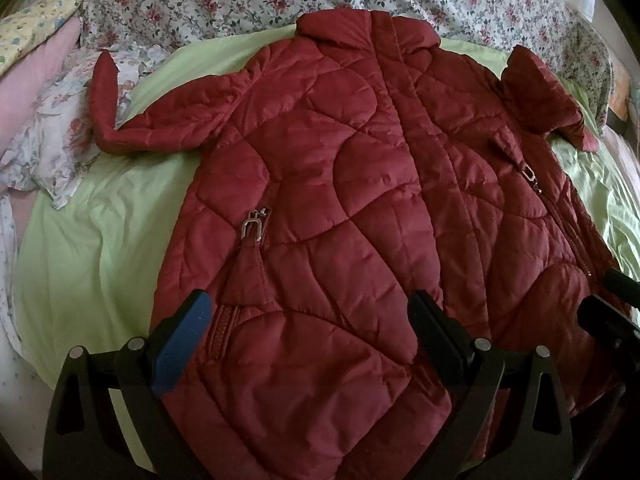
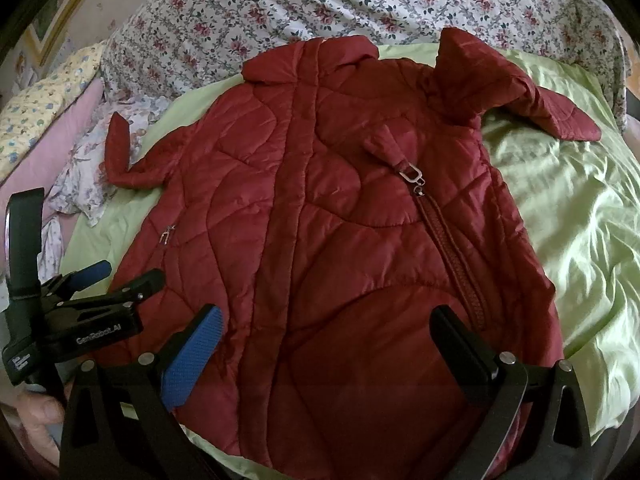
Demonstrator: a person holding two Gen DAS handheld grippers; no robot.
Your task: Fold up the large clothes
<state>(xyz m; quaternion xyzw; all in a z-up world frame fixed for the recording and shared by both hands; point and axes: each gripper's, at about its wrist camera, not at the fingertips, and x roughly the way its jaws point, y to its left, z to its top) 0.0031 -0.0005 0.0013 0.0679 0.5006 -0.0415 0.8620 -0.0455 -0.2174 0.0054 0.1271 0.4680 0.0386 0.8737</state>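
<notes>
Left wrist view, scanned from the left edge rightward: rumpled floral pillowcase (image 1: 60,152) at mid-left, then bare green sheet (image 1: 100,248), then the quilted red jacket (image 1: 340,200) filling the centre, front up, collar toward the top of frame. One sleeve (image 1: 132,120) runs out toward the upper left with its cuff bent upward; the other sleeve (image 1: 548,100) is bunched at the upper right. Laid flat and closed like this, the jacket looks staged for folding, none yet made.

Left gripper (image 1: 308,344) at lower centre: fingers wide apart over the hem area, nothing between them. Its placement above the lower-left of the garment suggests a hem or side grab. Whether the fingertips touch fabric cannot be told.

Right wrist view: the left gripper's body sits at lower left, a bit of the person's hand (image 2: 40,408) below it. Right gripper (image 2: 326,344) at lower centre, fingers also spread, empty, straddling the lower end of the pocket zipper (image 2: 452,248). Floral duvet (image 2: 360,0) across the top.

Hidden: the hem is cut off by the bottom edge and gripper frames; the jacket's back is unseen; shadow obscures the lower panels.
</notes>
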